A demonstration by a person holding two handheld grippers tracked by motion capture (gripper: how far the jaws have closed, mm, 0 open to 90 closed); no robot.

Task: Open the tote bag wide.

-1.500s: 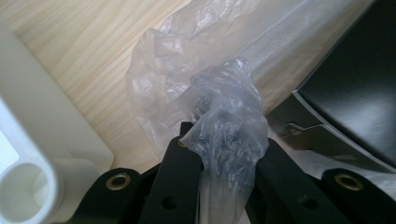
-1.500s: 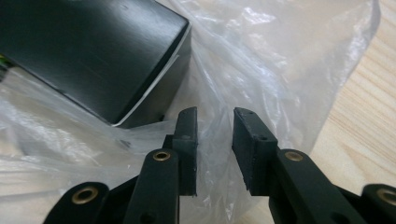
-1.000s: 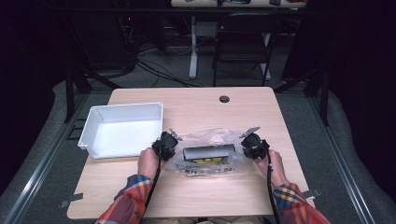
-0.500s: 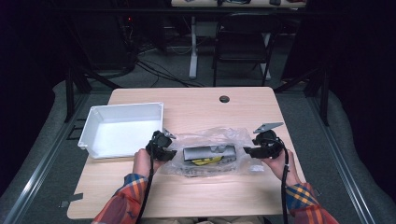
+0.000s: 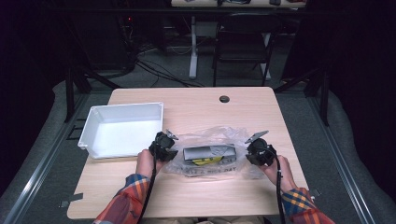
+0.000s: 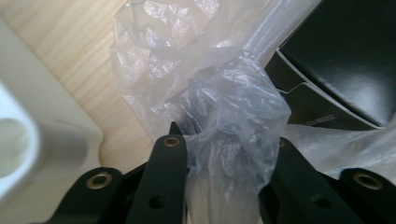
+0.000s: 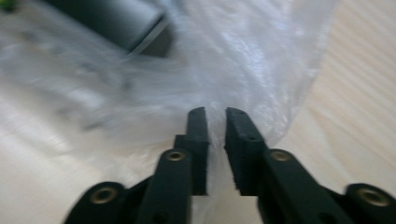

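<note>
High view: the clear plastic bag (image 5: pixel 210 154) lies on the table (image 5: pixel 196 109) between my two grippers, nearer the front edge than the back. Inside it sit a dark flat box (image 5: pixel 208 152) and, against the box's front side, something yellow (image 5: pixel 207 161) that I cannot identify. The left gripper (image 5: pixel 163 145) is at the bag's left end, the right gripper (image 5: pixel 258 151) at its right end. A white tray (image 5: pixel 122 128) stands at the left edge of the table, just beside the left gripper, nothing in it that I can see. A small dark round fitting (image 5: pixel 224 99) sits near the back edge.

Left gripper view: a bunched fold of the bag (image 6: pixel 229 116) lies between the jaws, which have just been closing. Film drapes over the right-hand tip, so I cannot tell whether the pads press on it. The dark box (image 6: pixel 345 60) shows behind the film at upper right. The tray's rim (image 6: pixel 42 135) is at left, bare wood (image 6: pixel 70 42) beyond it.

Right gripper view: blurred. The jaws stand narrow with a slim gap, having just been closing, and thin bag film (image 7: pixel 261 70) runs down between them; I take it as pinched. A grey end of the box (image 7: pixel 126 23) shows through the film at upper left. Bare table (image 7: pixel 364 102) lies to the right.
</note>
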